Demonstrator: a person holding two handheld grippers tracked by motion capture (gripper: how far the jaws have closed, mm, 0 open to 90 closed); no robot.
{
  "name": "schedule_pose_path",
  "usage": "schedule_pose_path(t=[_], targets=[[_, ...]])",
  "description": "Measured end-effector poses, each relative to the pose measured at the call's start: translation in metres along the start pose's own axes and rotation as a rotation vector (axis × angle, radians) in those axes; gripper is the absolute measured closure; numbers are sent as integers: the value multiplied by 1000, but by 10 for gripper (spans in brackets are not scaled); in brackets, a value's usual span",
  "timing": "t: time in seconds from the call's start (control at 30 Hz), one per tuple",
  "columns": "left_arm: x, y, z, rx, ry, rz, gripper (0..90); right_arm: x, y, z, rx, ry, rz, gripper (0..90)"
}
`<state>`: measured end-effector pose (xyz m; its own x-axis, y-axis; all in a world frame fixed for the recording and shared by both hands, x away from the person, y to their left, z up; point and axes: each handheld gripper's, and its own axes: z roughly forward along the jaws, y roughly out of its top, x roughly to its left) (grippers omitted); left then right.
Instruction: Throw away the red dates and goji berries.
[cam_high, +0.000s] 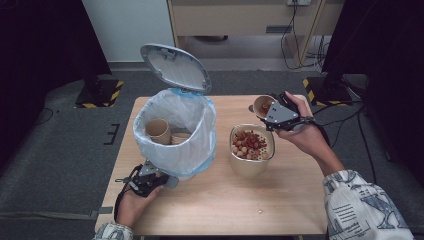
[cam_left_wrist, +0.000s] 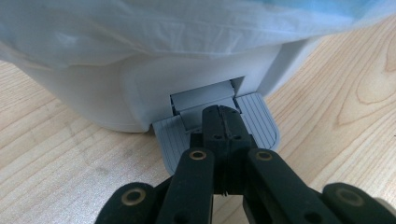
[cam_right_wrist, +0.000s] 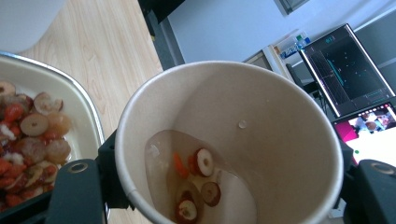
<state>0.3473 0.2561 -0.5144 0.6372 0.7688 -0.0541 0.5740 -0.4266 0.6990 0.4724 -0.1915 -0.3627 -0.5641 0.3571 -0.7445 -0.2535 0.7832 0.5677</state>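
Note:
A white pedal bin (cam_high: 175, 131) lined with a pale bag stands at the table's left, its lid (cam_high: 175, 67) raised; paper cups (cam_high: 158, 131) lie inside. My left gripper (cam_high: 152, 177) (cam_left_wrist: 223, 122) is shut, its tips pressing down on the grey pedal (cam_left_wrist: 261, 122) at the bin's foot. My right gripper (cam_high: 270, 112) is shut on a tilted paper cup (cam_high: 263, 105) (cam_right_wrist: 229, 140) that holds liquid and a few red fruit slices (cam_right_wrist: 196, 179). The cup hangs just above and behind a cream bowl (cam_high: 251, 165) (cam_right_wrist: 88, 116) full of dried red fruit and pale round pieces.
The wooden table (cam_high: 220, 205) has free room at the front. A small crumb (cam_high: 260, 211) lies near its front edge. Dark curtains, stands and cables surround the table; monitors (cam_right_wrist: 345, 70) show beyond the cup in the right gripper view.

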Motion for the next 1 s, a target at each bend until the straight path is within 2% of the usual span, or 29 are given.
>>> schedule_pose_path(t=[0.27, 0.5, 0.77, 1.0], targets=[[0, 0, 0, 0, 0, 0, 900, 4, 2, 0, 15, 5, -36, 282], [0, 0, 0, 0, 0, 0, 900, 7, 5, -1, 22, -12, -58, 283], [0, 0, 0, 0, 0, -1, 900, 11, 8, -3, 51, -25, -136, 283], [0, 0, 0, 0, 0, -1, 900, 13, 11, -6, 56, -23, -159, 282]])
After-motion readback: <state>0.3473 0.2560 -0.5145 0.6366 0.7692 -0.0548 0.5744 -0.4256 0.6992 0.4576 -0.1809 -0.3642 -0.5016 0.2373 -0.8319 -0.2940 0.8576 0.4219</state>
